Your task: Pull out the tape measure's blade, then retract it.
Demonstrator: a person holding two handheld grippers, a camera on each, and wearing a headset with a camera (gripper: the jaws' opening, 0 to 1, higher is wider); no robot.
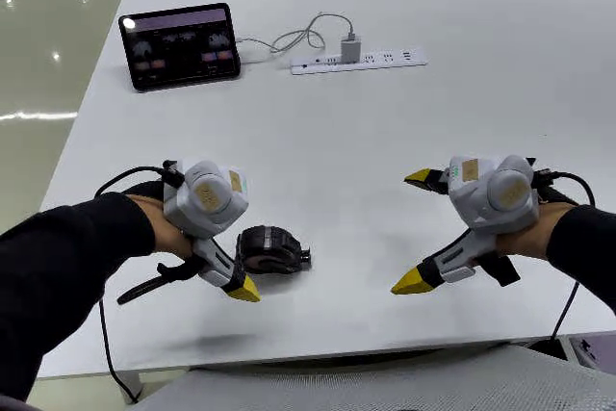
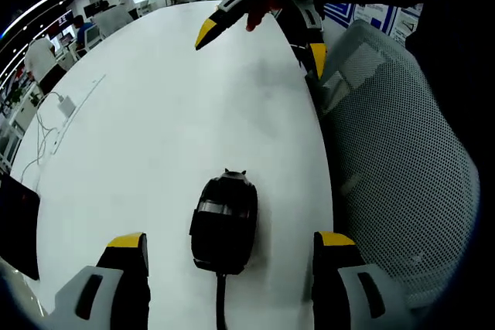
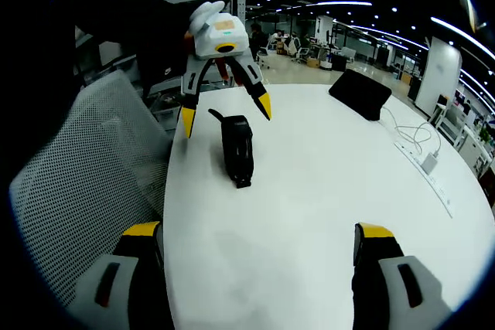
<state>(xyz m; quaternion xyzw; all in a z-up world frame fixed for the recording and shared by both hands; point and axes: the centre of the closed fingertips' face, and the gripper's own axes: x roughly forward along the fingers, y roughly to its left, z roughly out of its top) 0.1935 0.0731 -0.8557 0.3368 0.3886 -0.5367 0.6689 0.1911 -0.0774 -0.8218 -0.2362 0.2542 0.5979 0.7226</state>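
tape (image 2: 224,222) on tabletop (image 1: 385,122), near front edge, between left tongs' (image 3: 225,114) jaws, untouched | left tongs wide, empty | right tongs (image 1: 412,230) wide, empty, well apart | tape's long axis ran along left tongs' reach; blade end seemingly faced right tongs

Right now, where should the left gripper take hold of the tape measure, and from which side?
Clamp the tape measure across its case's narrow width, coming from the strap end. The open left gripper straddles it, and the blade tip points away, free for the right gripper.
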